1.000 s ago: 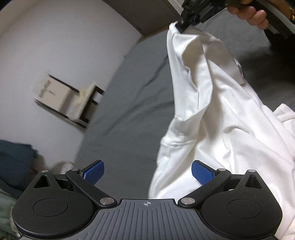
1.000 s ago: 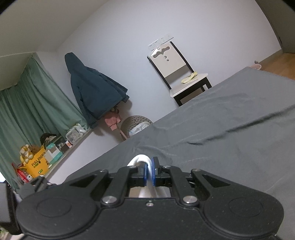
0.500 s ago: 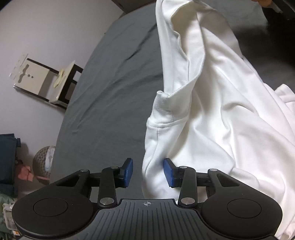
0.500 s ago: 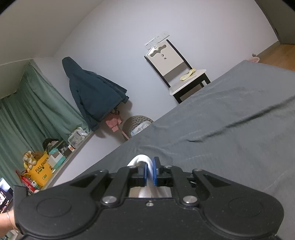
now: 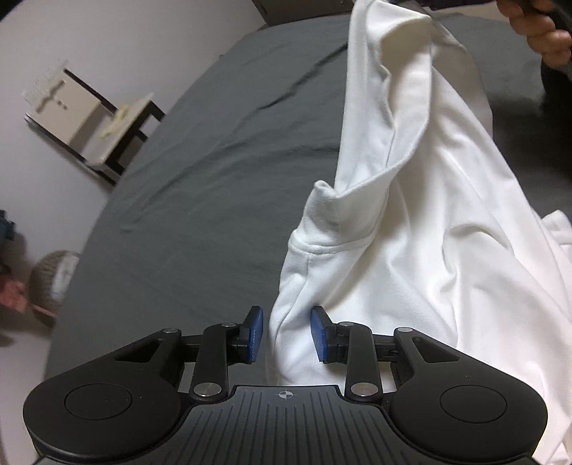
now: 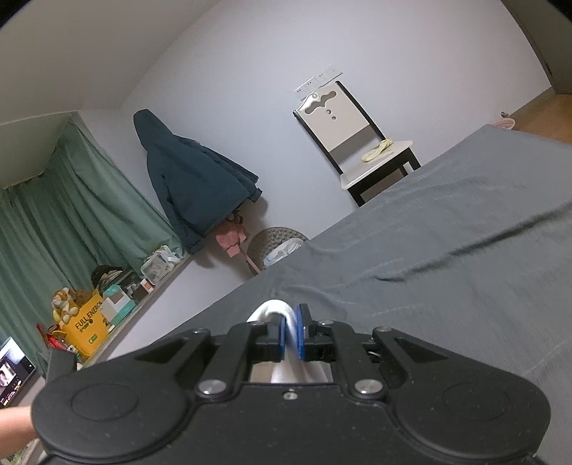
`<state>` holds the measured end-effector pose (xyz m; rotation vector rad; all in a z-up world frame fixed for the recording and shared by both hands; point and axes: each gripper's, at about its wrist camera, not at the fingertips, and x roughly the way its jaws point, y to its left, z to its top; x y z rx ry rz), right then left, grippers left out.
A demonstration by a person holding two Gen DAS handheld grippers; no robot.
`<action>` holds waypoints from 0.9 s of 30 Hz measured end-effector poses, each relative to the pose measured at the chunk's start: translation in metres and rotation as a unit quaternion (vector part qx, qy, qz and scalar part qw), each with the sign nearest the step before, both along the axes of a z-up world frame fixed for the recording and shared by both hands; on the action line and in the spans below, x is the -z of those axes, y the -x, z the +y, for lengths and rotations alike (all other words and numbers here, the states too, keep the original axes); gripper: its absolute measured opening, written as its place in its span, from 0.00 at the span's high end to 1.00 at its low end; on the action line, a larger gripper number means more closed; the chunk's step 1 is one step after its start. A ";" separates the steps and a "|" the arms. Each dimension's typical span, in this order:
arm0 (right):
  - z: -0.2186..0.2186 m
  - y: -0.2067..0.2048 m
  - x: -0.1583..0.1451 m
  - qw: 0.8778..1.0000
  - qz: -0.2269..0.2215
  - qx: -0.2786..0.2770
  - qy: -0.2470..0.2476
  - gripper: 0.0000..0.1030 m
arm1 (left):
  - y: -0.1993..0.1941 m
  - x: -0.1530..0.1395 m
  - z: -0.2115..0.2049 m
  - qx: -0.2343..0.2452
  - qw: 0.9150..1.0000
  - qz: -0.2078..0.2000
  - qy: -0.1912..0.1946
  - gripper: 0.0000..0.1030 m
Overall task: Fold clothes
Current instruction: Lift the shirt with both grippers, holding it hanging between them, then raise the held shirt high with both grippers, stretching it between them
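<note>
A white shirt [image 5: 411,232] hangs from the top of the left wrist view down onto the grey bed [image 5: 214,179]. Its lower left fold runs between the blue pads of my left gripper [image 5: 286,332], whose jaws are closing. The right pad touches the cloth and the left pad stands a little apart from it. In the right wrist view my right gripper [image 6: 291,336] is shut on a bunched loop of the white shirt [image 6: 271,309], held above the bed [image 6: 447,268]. A person's hand [image 5: 540,32] shows at the top right, above the raised end of the shirt.
A white and black chair [image 6: 357,143] stands against the wall beyond the bed, also seen as the chair [image 5: 89,118] in the left wrist view. A dark jacket [image 6: 193,179] hangs on the wall, with a woven basket [image 6: 282,246] below it. Green curtains [image 6: 71,214] and a cluttered ledge lie at the left.
My left gripper's jaws have narrowed from wide open around the shirt's lower fold, and the gripper has moved in and tipped downward. The right gripper keeps its hold in place.
</note>
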<state>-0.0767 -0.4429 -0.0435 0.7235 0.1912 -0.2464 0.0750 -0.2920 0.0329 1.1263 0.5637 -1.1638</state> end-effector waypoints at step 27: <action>0.098 0.031 -0.076 0.966 -0.067 -0.003 0.249 0.94 | 0.159 -0.119 0.155 -0.245 0.856 -0.319 0.325 0.97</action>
